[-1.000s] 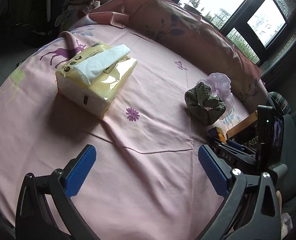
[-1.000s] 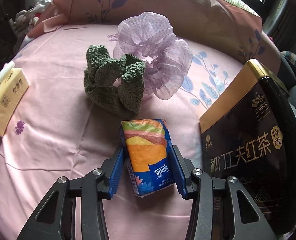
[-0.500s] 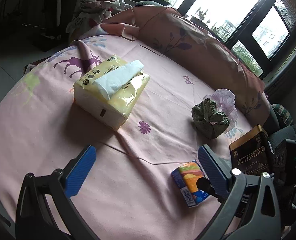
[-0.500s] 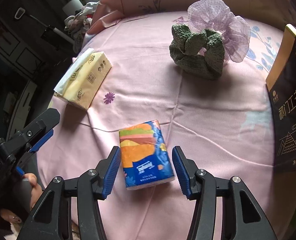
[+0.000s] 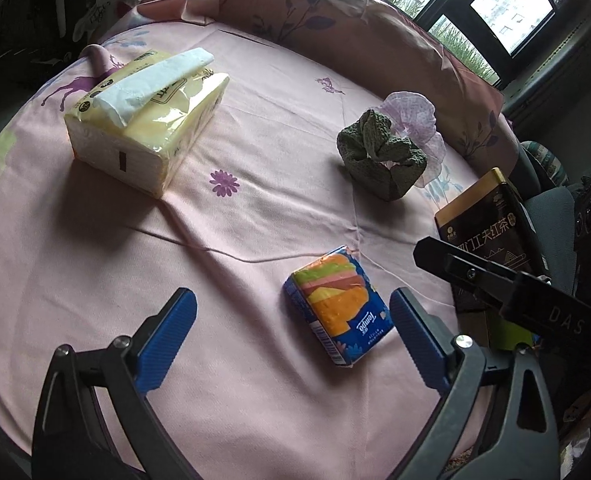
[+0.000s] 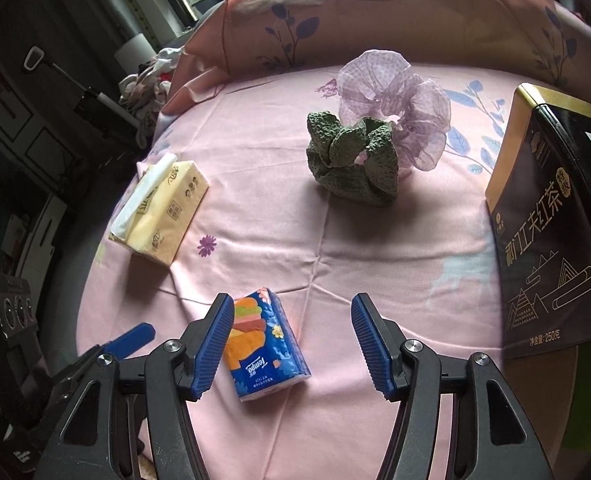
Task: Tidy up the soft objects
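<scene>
Pink bedsheet (image 6: 375, 264) bears the tissue pack (image 6: 265, 346), loose beside the opening right tool's (image 6: 291, 344) left pad.

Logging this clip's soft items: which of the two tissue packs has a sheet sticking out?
The large yellow tissue pack: a white sheet sticks out of its top. The small blue-and-orange pocket pack is sealed.

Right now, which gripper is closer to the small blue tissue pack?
Right. The right gripper hangs just above the tissue pack, its opening jaws clear of it. The left gripper, jaws closing on nothing, has the tissue pack ahead toward its right finger.
</scene>
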{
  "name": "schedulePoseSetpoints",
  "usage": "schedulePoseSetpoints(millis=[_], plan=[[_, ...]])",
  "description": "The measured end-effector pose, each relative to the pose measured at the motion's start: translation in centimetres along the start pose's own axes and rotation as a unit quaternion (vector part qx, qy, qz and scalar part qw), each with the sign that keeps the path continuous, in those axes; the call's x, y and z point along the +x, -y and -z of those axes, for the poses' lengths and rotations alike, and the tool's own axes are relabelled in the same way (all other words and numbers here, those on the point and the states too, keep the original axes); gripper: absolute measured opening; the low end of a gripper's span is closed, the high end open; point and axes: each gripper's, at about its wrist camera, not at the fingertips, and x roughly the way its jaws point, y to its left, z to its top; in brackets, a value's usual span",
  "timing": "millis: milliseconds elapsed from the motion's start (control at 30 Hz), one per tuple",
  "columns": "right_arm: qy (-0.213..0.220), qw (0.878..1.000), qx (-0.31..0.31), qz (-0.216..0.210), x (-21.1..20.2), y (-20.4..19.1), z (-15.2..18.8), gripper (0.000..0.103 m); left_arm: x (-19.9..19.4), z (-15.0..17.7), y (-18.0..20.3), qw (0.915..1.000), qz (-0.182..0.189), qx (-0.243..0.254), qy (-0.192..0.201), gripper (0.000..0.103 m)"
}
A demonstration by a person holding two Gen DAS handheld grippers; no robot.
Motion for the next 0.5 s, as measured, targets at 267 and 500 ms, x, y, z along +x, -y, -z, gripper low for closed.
schedulePoseSetpoints(millis=[267, 500], plan=[[-0.074, 0.993, 0.028, -0.088, 4.5, 0.3, 0.8, 0.062, 2.4, 1.5, 2.0, 0.9981, -0.006, 0.035, -0.051, 0.074], [-0.097, 0.989, 0.037, -0.103, 6.7, 0.5, 1.5, 0.060, 3.1, 1.6, 2.2, 0.9976, 0.008, 0.036, -0.058, 0.056]])
